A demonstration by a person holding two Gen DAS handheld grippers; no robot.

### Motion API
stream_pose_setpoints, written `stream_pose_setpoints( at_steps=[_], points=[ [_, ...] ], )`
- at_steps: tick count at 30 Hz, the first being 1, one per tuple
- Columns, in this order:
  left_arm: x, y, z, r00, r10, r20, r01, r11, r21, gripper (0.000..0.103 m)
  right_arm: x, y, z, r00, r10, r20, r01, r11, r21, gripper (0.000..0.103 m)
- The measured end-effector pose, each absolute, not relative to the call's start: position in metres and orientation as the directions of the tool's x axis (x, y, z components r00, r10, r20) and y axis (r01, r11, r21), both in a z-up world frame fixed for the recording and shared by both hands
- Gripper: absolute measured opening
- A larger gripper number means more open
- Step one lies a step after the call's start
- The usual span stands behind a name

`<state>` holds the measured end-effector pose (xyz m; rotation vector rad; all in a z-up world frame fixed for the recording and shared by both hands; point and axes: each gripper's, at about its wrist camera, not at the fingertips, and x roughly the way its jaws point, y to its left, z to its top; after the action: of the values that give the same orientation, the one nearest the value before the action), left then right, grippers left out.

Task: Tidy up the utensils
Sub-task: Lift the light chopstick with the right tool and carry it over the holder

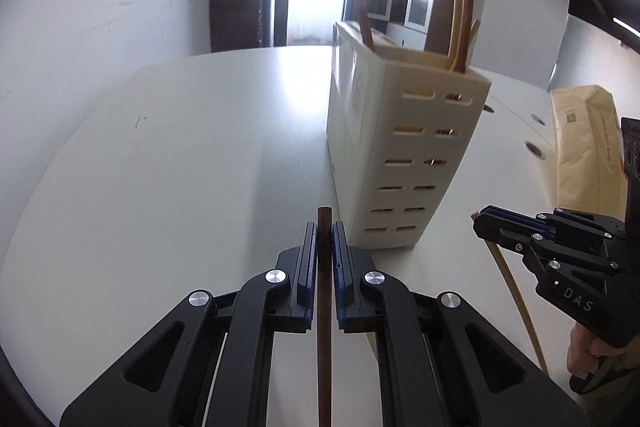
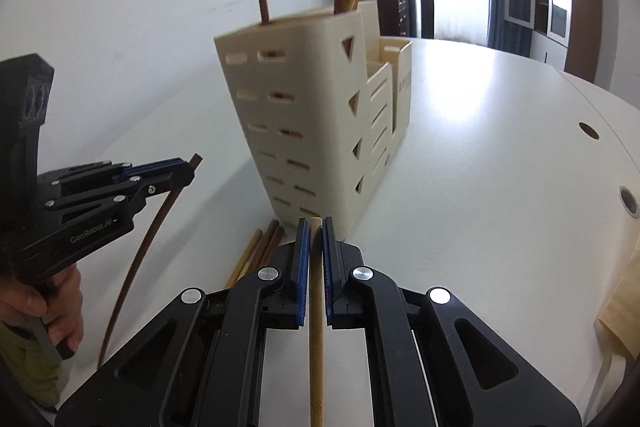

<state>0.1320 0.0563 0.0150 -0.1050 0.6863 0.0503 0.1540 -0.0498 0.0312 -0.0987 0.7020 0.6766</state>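
A cream slotted utensil holder (image 1: 380,147) (image 2: 304,107) stands on the white table with dark and light chopsticks upright in it. My left gripper (image 1: 324,227) (image 2: 190,167) is shut on a dark brown chopstick (image 1: 324,327) (image 2: 136,259), held in front of the holder's left side. My right gripper (image 2: 316,225) (image 1: 478,221) is shut on a light bamboo chopstick (image 2: 316,327) (image 1: 516,307), just before the holder's near corner. Both sticks run back under the grippers.
Several loose chopsticks (image 2: 260,247) lie on the table (image 2: 480,167) by the holder's base. A tan paper package (image 1: 588,155) sits at the right edge. The tabletop has round holes (image 2: 588,131). A person's hand (image 2: 60,303) holds the left tool.
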Motion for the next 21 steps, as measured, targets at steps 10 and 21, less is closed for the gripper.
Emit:
stream_pose_setpoints(
  at_steps=[10,21],
  points=[
    [0.101,0.057,0.061,0.853,0.019,-0.521,-0.097,0.988,-0.123,0.007,0.17,-0.058,0.065,0.621,0.582,-0.525,-0.615,0.777,0.134,0.007],
    [0.075,0.049,0.089,0.903,0.042,-0.427,-0.102,0.988,-0.119,0.007,0.138,-0.072,0.098,0.668,0.61,-0.426,-0.64,0.763,0.089,0.007]
  ],
)
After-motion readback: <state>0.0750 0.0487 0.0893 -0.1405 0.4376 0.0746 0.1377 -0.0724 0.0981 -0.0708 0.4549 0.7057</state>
